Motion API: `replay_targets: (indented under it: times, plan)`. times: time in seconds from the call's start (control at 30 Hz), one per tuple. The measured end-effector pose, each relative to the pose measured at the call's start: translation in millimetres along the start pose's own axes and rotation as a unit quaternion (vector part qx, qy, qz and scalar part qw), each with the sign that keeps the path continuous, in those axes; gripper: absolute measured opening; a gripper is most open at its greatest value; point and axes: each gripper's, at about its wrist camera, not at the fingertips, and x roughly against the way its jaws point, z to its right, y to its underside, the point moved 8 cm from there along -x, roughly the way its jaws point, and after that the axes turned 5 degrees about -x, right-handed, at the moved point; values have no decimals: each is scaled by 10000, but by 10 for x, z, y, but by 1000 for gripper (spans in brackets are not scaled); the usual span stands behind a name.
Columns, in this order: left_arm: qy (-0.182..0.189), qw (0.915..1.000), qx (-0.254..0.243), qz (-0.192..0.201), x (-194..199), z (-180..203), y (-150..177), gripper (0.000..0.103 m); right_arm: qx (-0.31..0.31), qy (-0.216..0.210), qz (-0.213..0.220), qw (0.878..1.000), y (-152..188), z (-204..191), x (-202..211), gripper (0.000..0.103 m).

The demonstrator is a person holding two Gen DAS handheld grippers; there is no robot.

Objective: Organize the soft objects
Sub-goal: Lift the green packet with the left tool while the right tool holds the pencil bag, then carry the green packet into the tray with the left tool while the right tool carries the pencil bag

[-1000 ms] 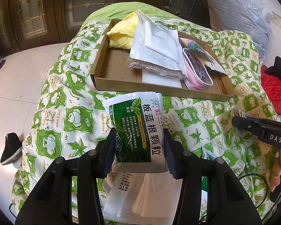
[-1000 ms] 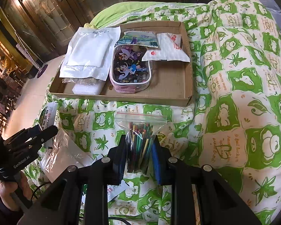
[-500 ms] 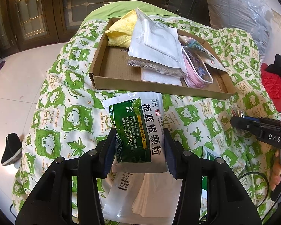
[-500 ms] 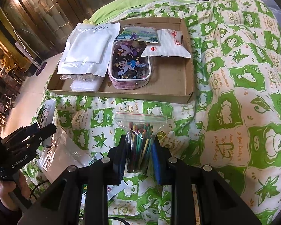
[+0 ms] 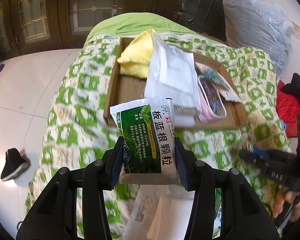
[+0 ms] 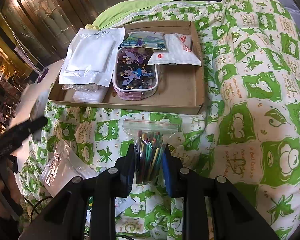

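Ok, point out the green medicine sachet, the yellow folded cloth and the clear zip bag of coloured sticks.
green medicine sachet (image 5: 148, 136), left wrist view, printed front.
yellow folded cloth (image 5: 137, 56), left wrist view, top fold.
clear zip bag of coloured sticks (image 6: 151, 138), right wrist view, upper middle.

Green-and-white sachet (image 5: 145, 134) with Chinese print, held upright at centre frame between the left claw's (image 5: 148, 160) pads. Clear zip bag of coloured sticks (image 6: 150, 152), red seal uppermost, held upright at lower centre in the right claw (image 6: 149, 166). Cardboard tray (image 6: 199, 84), upper centre on the bed, contains a yellow cloth (image 5: 137, 58), white pouch (image 6: 90, 58), cartoon-print case (image 6: 135, 76) and white packet (image 6: 178, 52).
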Motion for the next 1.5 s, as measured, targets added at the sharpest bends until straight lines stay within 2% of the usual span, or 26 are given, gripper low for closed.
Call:
replay_targets:
  times: [0.17,0.33,0.47,0.63,0.73,0.8,0.97,1.1,1.23,1.5]
  plan:
    - [-85,9999,-116,-54,-187,16,-317,47,-13,-50,-13,10000,-10,7,-6,25]
    - [-179,9995,3,-258,-472,-78,-515,47,-58,-71,-48,9999,-9,34,-27,25]
    - [-20,9992,-73,-390,-659,28,-589,47,-98,-80,-65,9999,-11,28,-52,25]
    - [26,9985,-337,-423,-773,226,-597,47,-107,-89,-92,9999,-26,24,-83,25]
    - [48,9988,-297,-384,-750,163,-583,47,-137,-81,-55,9999,-52,56,-67,25]
    - [-73,9991,-281,-320,-686,75,-577,47,-145,-78,-16,9999,-96,76,-53,25]
    - [-244,9992,-253,-189,-564,-101,-581,47,-124,-18,232,9997,-385,118,38,25]
    - [-199,9990,-205,-336,-667,-131,-547,47,-76,41,342,9994,-672,139,10,25]
    - [-243,9984,-345,-365,-780,-58,-547,48,-121,129,330,9993,-780,207,-117,25]
    - [-313,9987,-206,-346,-814,-136,-581,61,-124,155,247,9995,-875,277,-358,25]
